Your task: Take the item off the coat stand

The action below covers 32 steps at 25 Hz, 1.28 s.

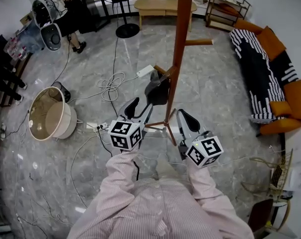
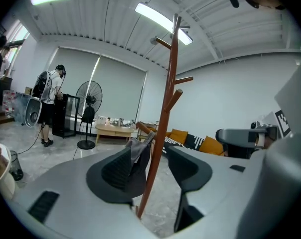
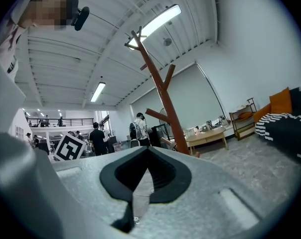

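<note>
A: Where was the item (image 1: 158,89)?

B: It hung on a low peg of the coat stand (image 1: 179,44), on the left side of the reddish-brown pole in the head view; it was dark grey and limp, and I could not tell whether it was a bag or a cloth.

A: And the left gripper (image 1: 140,107)?

B: Its jaws stood well apart and held nothing; in the left gripper view the coat stand (image 2: 166,113) rose through the gap of the left gripper (image 2: 153,156), and the item (image 2: 138,151) showed just beyond the left-hand jaw; whether a jaw touched it, I could not tell.

A: The right gripper (image 1: 184,117)?

B: It sat just right of the pole's foot; in the right gripper view the right gripper (image 3: 148,156) had its pads closed tip to tip with nothing between them; the coat stand (image 3: 158,88) leaned up beyond it.

A: What lay around?

B: Grey marble floor (image 1: 215,93); loose cables (image 1: 110,86) left of the stand; a round beige tub (image 1: 48,114) further left; an orange sofa (image 1: 282,91) with a black-and-white throw at the right; pink striped sleeves (image 1: 125,176) led to both grippers.
</note>
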Each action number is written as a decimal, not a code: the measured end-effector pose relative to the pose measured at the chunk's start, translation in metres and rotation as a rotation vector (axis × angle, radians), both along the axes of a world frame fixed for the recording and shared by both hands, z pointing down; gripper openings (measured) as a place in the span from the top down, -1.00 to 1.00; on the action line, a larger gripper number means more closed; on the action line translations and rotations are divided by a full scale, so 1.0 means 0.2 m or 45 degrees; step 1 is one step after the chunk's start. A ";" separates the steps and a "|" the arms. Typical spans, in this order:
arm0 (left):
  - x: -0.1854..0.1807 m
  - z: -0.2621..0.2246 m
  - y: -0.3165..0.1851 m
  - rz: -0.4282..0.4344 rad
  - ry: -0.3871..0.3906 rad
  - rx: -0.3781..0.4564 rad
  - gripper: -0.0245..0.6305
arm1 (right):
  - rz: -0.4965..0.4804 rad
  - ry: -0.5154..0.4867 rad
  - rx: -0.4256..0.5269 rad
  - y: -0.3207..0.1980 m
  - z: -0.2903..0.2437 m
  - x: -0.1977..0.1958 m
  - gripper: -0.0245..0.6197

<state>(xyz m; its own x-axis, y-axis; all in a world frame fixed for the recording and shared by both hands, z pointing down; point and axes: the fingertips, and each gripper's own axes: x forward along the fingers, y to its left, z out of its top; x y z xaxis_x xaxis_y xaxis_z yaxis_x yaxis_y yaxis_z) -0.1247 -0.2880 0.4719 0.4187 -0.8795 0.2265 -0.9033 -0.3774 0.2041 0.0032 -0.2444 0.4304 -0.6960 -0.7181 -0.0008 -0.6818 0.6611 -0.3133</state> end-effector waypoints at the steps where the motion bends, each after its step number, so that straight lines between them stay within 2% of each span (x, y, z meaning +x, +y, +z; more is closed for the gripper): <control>1: 0.00 0.01 -0.03 -0.002 -0.004 -0.010 0.27 | -0.006 0.003 0.000 -0.03 -0.01 0.00 0.91; 15: 0.00 0.19 -0.32 0.036 -0.091 -0.125 0.18 | -0.074 0.027 -0.005 -0.16 0.00 -0.12 0.91; 19: 0.00 0.23 -0.39 0.078 -0.090 -0.165 0.16 | -0.043 0.024 0.000 -0.16 0.00 -0.15 0.91; 28: 0.02 0.39 -0.54 0.207 -0.266 -0.244 0.11 | 0.094 -0.017 -0.024 -0.16 0.05 -0.16 0.91; 32: 0.04 0.43 -0.60 0.244 -0.302 -0.255 0.11 | 0.157 -0.025 -0.038 -0.16 0.07 -0.13 0.91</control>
<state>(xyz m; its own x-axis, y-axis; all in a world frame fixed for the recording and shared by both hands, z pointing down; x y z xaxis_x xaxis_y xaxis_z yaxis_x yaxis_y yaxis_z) -0.1169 -0.4077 0.5579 0.4866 -0.7184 0.4970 -0.8511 -0.5181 0.0844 -0.0237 -0.2770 0.4446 -0.6022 -0.7983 0.0089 -0.7509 0.5627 -0.3456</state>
